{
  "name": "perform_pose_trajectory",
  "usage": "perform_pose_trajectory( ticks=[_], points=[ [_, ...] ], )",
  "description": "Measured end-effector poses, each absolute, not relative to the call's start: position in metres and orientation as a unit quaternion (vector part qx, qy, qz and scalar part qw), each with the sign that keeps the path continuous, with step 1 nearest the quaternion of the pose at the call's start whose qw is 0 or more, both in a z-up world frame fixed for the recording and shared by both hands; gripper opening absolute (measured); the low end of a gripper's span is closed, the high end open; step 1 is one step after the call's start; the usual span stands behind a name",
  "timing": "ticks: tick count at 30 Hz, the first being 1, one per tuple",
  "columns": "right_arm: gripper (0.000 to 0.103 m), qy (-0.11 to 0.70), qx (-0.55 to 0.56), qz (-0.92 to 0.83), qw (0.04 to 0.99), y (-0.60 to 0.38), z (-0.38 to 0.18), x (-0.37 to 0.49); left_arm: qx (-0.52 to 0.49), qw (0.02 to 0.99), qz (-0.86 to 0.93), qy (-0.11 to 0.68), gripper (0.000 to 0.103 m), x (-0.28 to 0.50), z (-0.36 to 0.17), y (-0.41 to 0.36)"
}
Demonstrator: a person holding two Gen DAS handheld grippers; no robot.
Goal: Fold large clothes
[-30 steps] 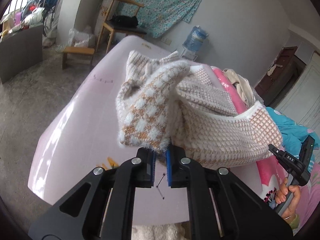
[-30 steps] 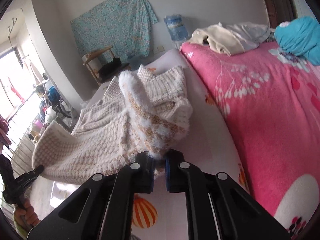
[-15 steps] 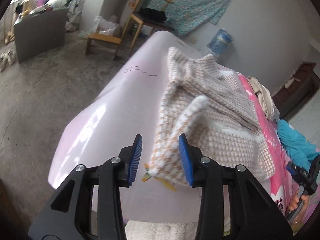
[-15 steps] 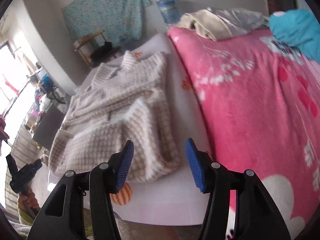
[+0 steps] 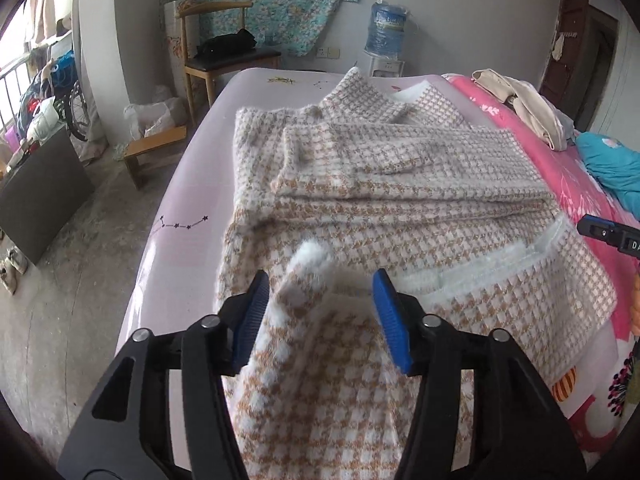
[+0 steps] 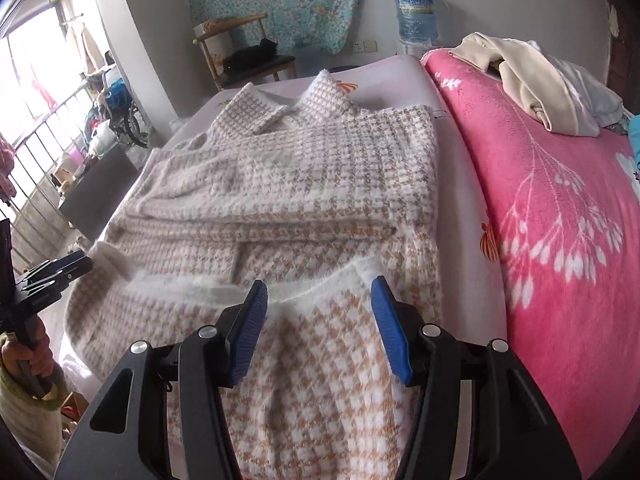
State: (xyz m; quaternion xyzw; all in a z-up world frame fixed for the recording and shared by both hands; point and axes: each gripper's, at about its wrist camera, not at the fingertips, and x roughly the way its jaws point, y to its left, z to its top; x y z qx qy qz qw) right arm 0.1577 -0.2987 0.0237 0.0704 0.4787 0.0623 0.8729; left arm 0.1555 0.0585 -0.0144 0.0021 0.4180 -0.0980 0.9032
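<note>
A large beige-and-white houndstooth knit coat (image 5: 400,184) lies on the pale pink bed sheet (image 5: 192,184), its sleeves folded across the body and its hem edge turned up toward me. It also shows in the right wrist view (image 6: 304,176). My left gripper (image 5: 320,312) is open, its blue pads on either side of the hem's left corner, not clamping it. My right gripper (image 6: 318,316) is open over the hem's right part. The right gripper's tip (image 5: 608,234) shows at the left wrist view's right edge, and the left gripper's body (image 6: 48,276) shows at the right wrist view's left edge.
A pink floral blanket (image 6: 560,208) covers the bed's right side, with cream clothes (image 6: 532,80) and a teal garment (image 5: 612,164) piled on it. A wooden chair (image 5: 224,48), a low stool (image 5: 152,148) and a water jug (image 5: 386,24) stand beyond the bed.
Both grippers were shut on the coat's hem corners and held them up. They opened and let go, the hem dropped onto the coat, and both now hover open over it.
</note>
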Motion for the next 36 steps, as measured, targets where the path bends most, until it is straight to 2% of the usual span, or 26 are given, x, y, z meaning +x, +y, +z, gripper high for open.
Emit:
perform_pose_trajectory(
  ticks=[5, 6, 7, 9, 10, 13, 20, 22, 23, 31, 34, 36],
  points=[
    [0.055, 0.519, 0.086, 0.06, 0.848, -0.309, -0.004, 0.186, 0.042, 0.89, -0.085, 0.445, 0.058, 0.18, -0.035, 0.049],
    [0.055, 0.528, 0.084, 0.06, 0.843, -0.31, -0.01, 0.189, 0.043, 0.888, -0.089, 0.449, 0.05, 0.182, -0.038, 0.048],
    [0.055, 0.535, 0.085, 0.064, 0.838, -0.31, -0.015, 0.19, 0.044, 0.886, -0.095, 0.452, 0.038, 0.184, -0.04, 0.048],
    [0.055, 0.542, 0.084, 0.07, 0.833, -0.31, -0.02, 0.189, 0.05, 0.882, -0.098, 0.458, 0.028, 0.185, -0.044, 0.048],
    [0.055, 0.543, 0.083, 0.072, 0.832, -0.31, -0.021, 0.188, 0.053, 0.881, -0.096, 0.46, 0.02, 0.185, -0.045, 0.048],
    [0.05, 0.548, 0.083, 0.069, 0.829, -0.314, -0.022, 0.186, 0.058, 0.88, -0.092, 0.462, 0.013, 0.185, -0.048, 0.052],
    [0.049, 0.554, 0.116, 0.088, 0.82, -0.324, -0.025, 0.184, 0.064, 0.877, -0.091, 0.467, 0.012, 0.184, -0.05, 0.052],
    [0.026, 0.552, 0.094, 0.088, 0.824, -0.318, -0.022, 0.181, 0.058, 0.877, -0.091, 0.468, 0.011, 0.185, -0.05, 0.053],
    [0.011, 0.547, 0.088, 0.089, 0.828, -0.317, -0.018, 0.178, 0.058, 0.879, -0.089, 0.464, 0.01, 0.184, -0.047, 0.054],
    [0.008, 0.446, 0.088, 0.082, 0.887, -0.326, 0.052, 0.182, 0.041, 0.923, -0.091, 0.372, 0.008, 0.197, 0.027, 0.06],
    [0.008, 0.432, 0.093, 0.074, 0.894, -0.33, 0.054, 0.194, 0.043, 0.926, -0.084, 0.366, 0.008, 0.212, 0.025, 0.056],
    [0.008, 0.443, 0.086, 0.065, 0.89, -0.33, 0.038, 0.202, 0.064, 0.92, -0.075, 0.379, 0.008, 0.222, 0.004, 0.05]
  ],
)
